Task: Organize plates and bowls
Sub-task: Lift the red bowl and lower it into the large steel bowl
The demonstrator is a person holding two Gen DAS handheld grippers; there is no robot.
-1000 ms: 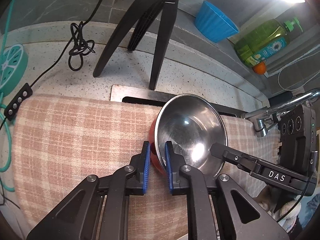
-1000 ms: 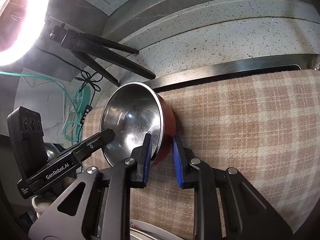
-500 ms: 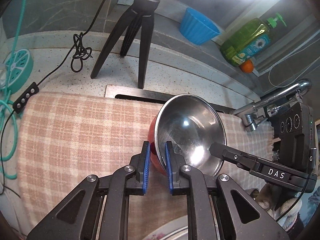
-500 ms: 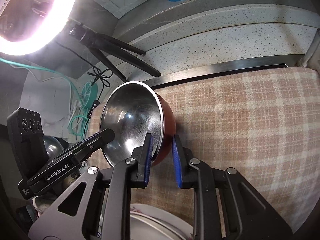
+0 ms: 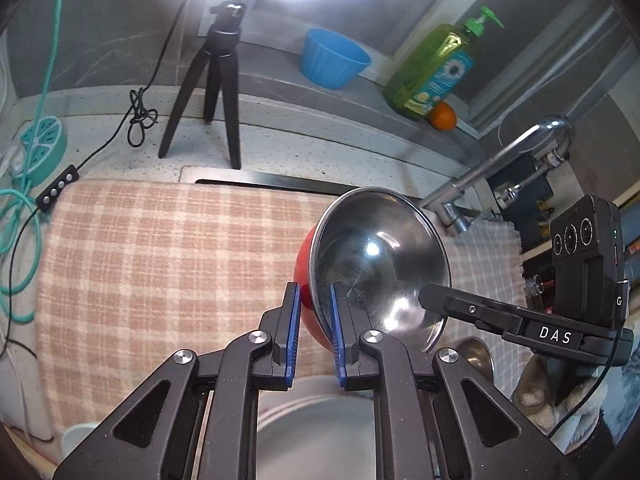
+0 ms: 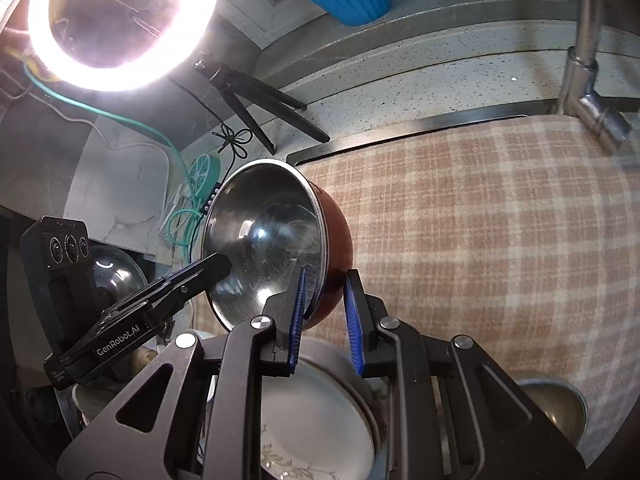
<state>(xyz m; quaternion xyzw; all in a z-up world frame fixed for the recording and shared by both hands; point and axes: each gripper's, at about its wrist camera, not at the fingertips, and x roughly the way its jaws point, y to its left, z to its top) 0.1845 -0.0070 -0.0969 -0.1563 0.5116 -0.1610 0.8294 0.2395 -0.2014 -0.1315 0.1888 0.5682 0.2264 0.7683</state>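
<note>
I hold one bowl (image 5: pixel 376 268) with both my grippers, and it is lifted above the checked cloth (image 5: pixel 160 264) that covers the worktop. The bowl is red outside and shiny steel inside, and it is tilted, so the steel inside faces the cameras. My left gripper (image 5: pixel 313 332) is clenched on the rim at its lower left edge: one blue finger lies on the red outside and the other on the steel inside. My right gripper (image 6: pixel 325 316) is clenched on the rim at the opposite side in the same manner, one finger inside and one outside. Below the bowl, close to me, there is a stack of plates (image 6: pixel 320 408); the top plate is white with a leaf pattern at its edge. A small steel bowl (image 6: pixel 556 412) stands just beside this stack on the right. Behind the cloth I see a black tripod (image 5: pixel 216 80) on the worktop with a bright ring light (image 6: pixel 120 20) on it. A blue cup (image 5: pixel 334 58), a green soap bottle (image 5: pixel 436 72) and an orange (image 5: pixel 442 116) stand on the ledge at the wall. The tap (image 5: pixel 500 168) rises at the right end of the cloth.
</note>
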